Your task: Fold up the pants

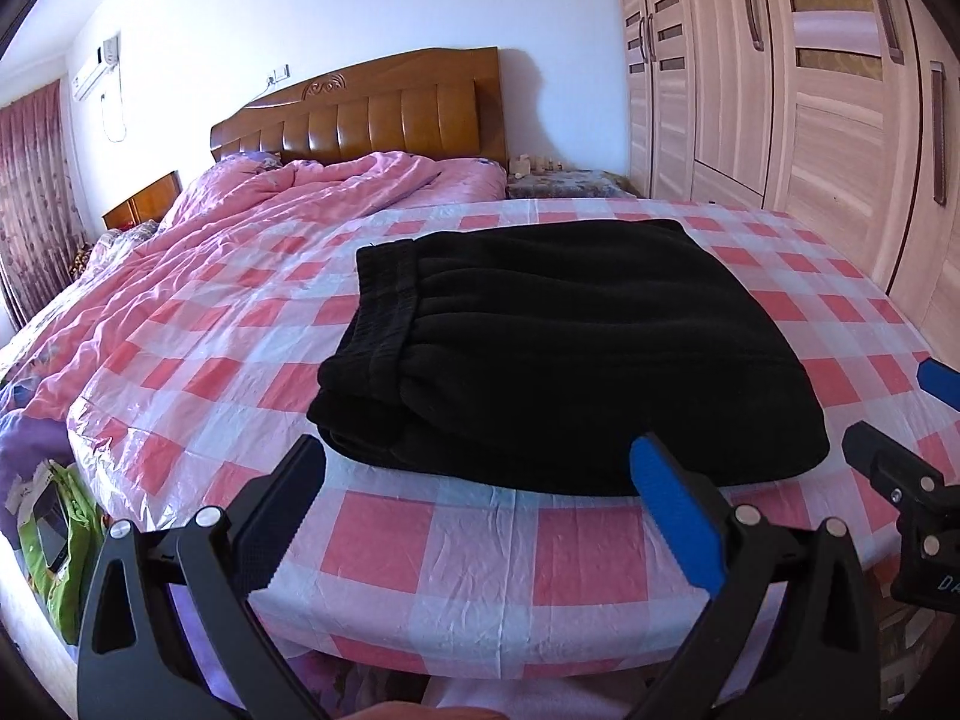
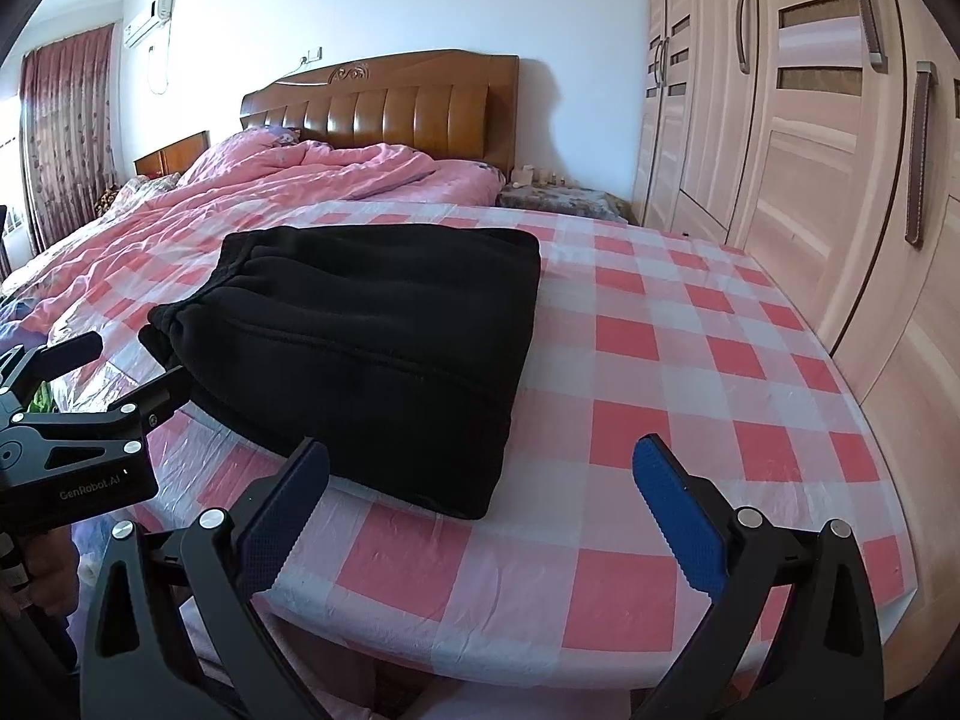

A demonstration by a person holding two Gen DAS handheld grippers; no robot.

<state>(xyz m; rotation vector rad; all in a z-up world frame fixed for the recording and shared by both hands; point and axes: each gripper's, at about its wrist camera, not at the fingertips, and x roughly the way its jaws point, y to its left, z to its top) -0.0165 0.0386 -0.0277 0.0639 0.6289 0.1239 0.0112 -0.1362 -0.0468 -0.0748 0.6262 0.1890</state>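
Black pants (image 1: 558, 354) folded into compact rectangular stack, lying flat on pink/white checked plastic sheet (image 1: 420, 540) over foot of bed. Waistband w/ elastic gathers at stack's left side in left wrist view, fold edge twd near-right. Stack sits nearer sheet's front edge, roughly centre-left; bare checks all around.

Left gripper (image 1: 480, 516): fingers spread wide, nothing between pads, released. Low over sheet just short of pants' near edge; right blue pad (image 1: 678, 522) overlaps stack's front edge in view, contact can't tell. Left pad (image 1: 282, 516) dark, apart from fabric.

Right gripper (image 2: 486, 516): also wide open, empty. Near front edge of sheet, left finger (image 2: 282, 516) just beside pants' (image 2: 360, 360) near corner, right blue pad (image 2: 681, 516) over bare checks, well apart from stack. Touching fabric or not: can't tell.

Each gripper visible in other's cam: right gripper at far right edge of left wrist view (image 1: 912, 432), left gripper at left edge of right wrist view (image 2: 90, 372), "GenRobot.AI" on its body, tips near waistband corner.

Bkgd: pink quilt (image 1: 240, 222) rumpled behind sheet, wooden headboard (image 1: 372, 120), light wood wardrobe (image 2: 810, 180) along right, maroon curtain (image 2: 66, 132) far left, AC unit (image 2: 147, 21) on wall. Green bag (image 1: 66, 546) on floor left of bed.
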